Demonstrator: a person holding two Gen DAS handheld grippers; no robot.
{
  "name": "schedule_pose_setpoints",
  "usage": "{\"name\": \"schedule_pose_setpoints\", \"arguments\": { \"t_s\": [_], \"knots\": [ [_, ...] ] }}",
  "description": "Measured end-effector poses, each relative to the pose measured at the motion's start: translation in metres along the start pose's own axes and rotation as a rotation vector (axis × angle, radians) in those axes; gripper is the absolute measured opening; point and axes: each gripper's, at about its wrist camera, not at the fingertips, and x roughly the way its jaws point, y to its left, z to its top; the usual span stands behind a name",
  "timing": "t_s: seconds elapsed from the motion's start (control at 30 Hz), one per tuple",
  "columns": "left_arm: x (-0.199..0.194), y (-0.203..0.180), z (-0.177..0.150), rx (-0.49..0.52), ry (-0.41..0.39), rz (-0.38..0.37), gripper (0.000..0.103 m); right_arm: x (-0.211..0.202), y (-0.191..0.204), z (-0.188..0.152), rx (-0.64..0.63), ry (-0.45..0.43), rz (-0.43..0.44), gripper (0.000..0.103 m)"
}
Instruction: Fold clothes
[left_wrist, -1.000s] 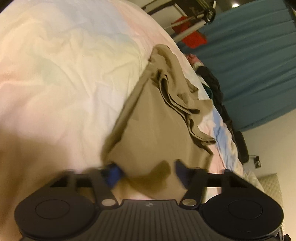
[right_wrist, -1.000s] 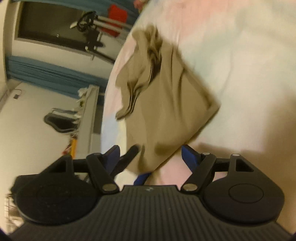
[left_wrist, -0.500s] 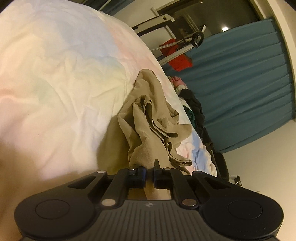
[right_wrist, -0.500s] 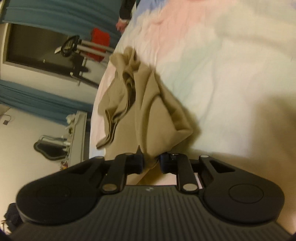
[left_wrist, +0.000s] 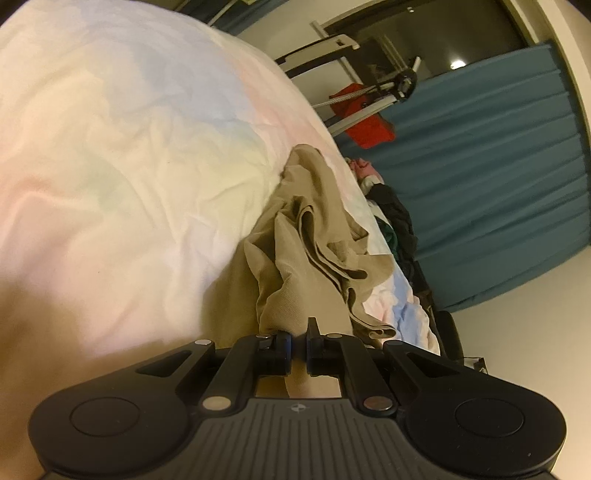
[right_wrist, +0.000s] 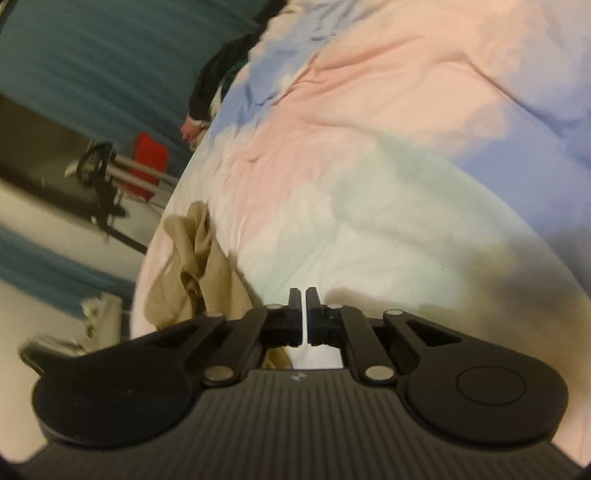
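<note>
So on the left side, the left gripper (left_wrist: 299, 341) is clamped on the near edge of the crumpled tan knit garment (left_wrist: 314, 236), which lies in a bunched heap on the pastel tie-dye bed sheet (left_wrist: 129, 155), close to the bed's edge by the teal curtain (left_wrist: 480, 177). Fabric runs right in between the jaws, so that grip looks solid.

Over on the right, the right gripper (right_wrist: 305, 314) has its jaws pressed together, just closed, but from its own camera I only see bare sheet in the gap. The tan garment (right_wrist: 199, 273) sits off to its left, partly behind the linkage, so I'd say it missed or slipped off the cloth.

Step-wise this looks like the pick-up before spreading the piece flat, folding hasn't really started. My guess for the next move: the right side needs to open up, swing back toward the cloth and grab a corner opposite the left one.
</note>
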Motion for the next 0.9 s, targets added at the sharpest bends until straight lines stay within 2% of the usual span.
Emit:
{"name": "schedule_pose_setpoints", "arguments": {
  "t_s": [0.1,0.17,0.23,0.27,0.3,0.33,0.43,0.53,0.6,0.7,0.9],
  "knots": [
    [-0.001,0.001,0.000,-0.006,0.004,-0.005,0.007,-0.003,0.006,-0.003,0.018,0.059,0.088,0.008],
    [-0.001,0.001,0.000,-0.008,0.004,-0.008,0.007,0.002,0.017,-0.017,0.034,0.184,0.183,0.010],
    [-0.002,0.001,0.000,-0.009,0.003,-0.011,0.007,0.009,0.028,-0.037,0.021,0.305,0.257,0.024],
    [-0.002,0.001,-0.001,-0.006,0.001,-0.013,0.007,0.014,0.032,-0.046,0.013,0.348,0.276,0.050],
    [-0.002,0.000,-0.001,-0.003,-0.001,-0.015,0.007,0.020,0.035,-0.055,0.006,0.390,0.295,0.069],
    [-0.002,-0.001,-0.001,0.000,-0.003,-0.017,0.007,0.026,0.036,-0.062,0.019,0.417,0.307,0.069],
    [-0.004,-0.002,-0.002,0.000,-0.011,-0.035,0.007,0.045,0.033,-0.065,0.056,0.425,0.300,0.068],
    [-0.005,-0.004,-0.002,0.001,-0.020,-0.056,0.007,0.063,0.025,-0.055,0.118,0.413,0.290,0.050],
    [-0.005,-0.006,-0.002,0.010,-0.025,-0.064,0.007,0.069,0.021,-0.049,0.152,0.394,0.282,0.025],
    [-0.006,-0.010,-0.004,0.021,-0.030,-0.074,0.007,0.068,0.019,-0.046,0.151,0.354,0.252,0.017],
    [-0.005,-0.010,-0.003,-0.002,-0.024,-0.081,0.006,0.060,0.016,-0.042,0.138,0.288,0.162,0.013]
  ]
}}
